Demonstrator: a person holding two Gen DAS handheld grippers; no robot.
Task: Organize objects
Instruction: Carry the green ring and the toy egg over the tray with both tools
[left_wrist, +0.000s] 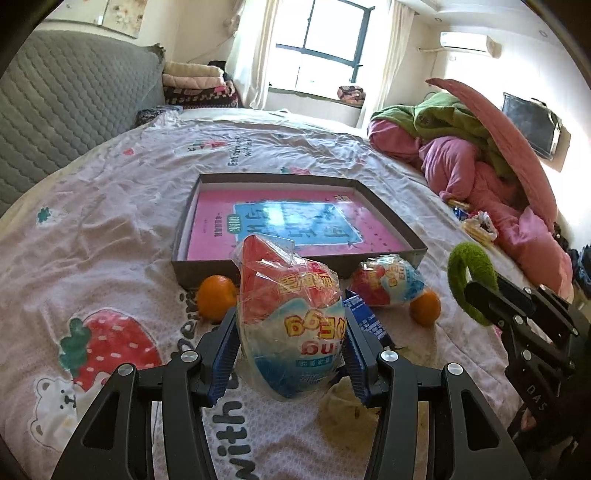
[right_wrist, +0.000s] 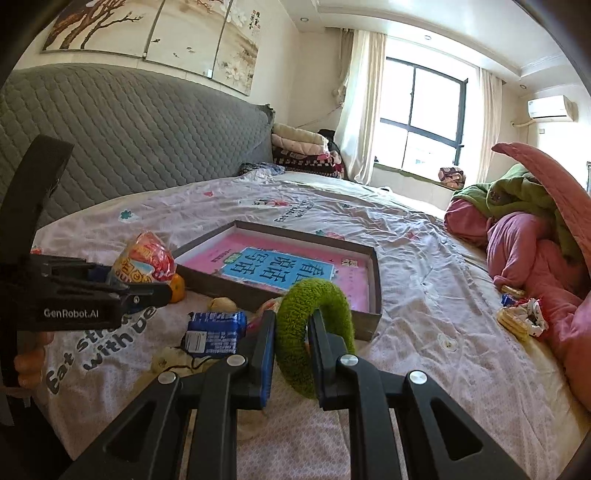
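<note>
The left gripper (left_wrist: 290, 354) is clamped on one egg-shaped toy in clear wrap (left_wrist: 290, 325), its two blue pads (left_wrist: 227, 354) pressing the wrapper's sides and holding it off the bedspread (left_wrist: 110, 229). The right gripper (right_wrist: 291, 328) is pinched tight on one green fuzzy ring (right_wrist: 314, 321), which stands upright between the fingers.

Just beyond the left gripper, at 1 o'clock, lies one blue carton (left_wrist: 364, 317). Two oranges flank it: one orange (left_wrist: 216, 297) at 11 o'clock, a second orange (left_wrist: 425, 307) at 2 o'clock. A second wrapped egg toy (left_wrist: 388, 282) lies on the cloth between the carton and the second orange.

Behind these, at 12 o'clock, sits one shallow dark tray (left_wrist: 192, 229) holding one pink book (left_wrist: 295, 225). Far off at 2 o'clock lies a heap of pink and green bedding (left_wrist: 480, 155).
</note>
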